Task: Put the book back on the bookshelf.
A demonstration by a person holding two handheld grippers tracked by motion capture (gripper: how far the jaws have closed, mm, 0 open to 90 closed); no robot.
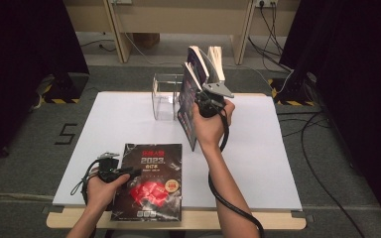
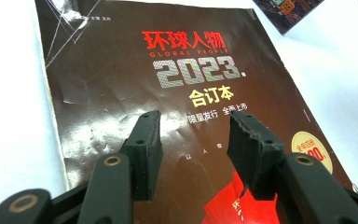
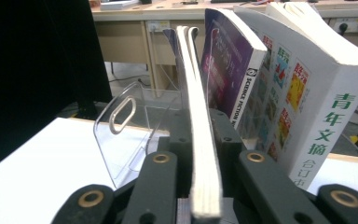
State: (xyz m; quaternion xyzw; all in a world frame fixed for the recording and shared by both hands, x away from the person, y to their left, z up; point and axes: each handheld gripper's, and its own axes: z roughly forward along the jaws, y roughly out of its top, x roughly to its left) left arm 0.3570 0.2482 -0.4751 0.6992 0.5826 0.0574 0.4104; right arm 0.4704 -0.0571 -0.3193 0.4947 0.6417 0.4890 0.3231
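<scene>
The right gripper [image 1: 213, 97] is clamped on the lower edge of a thin magazine [image 3: 200, 140], held upright on edge above the white table top [image 1: 258, 163]; in the right gripper view both pads press flat on its two covers. The magazine stands just in front of the clear acrylic rack [image 3: 121, 135], beside a purple book [image 3: 226, 65] and a thick white book [image 3: 307, 107] that lean in the rack's right-hand part. The step in hand appears to be filing the magazine into the rack. To do it well, keep the spine vertical, line the leading edge up with the free slot left of the purple book, and lower it without nudging the leaning books; release only once the bottom edge rests on the rack floor. The left gripper [image 2: 193, 140] hovers with jaws apart and nothing between them over a dark magazine [image 1: 149, 181] lying flat at the near edge of the table, which probably goes next. The table top is a plain white sheet on a wooden board. Around it lie grey carpet, black curtains, floor cables and wooden desks at the rear.
</scene>
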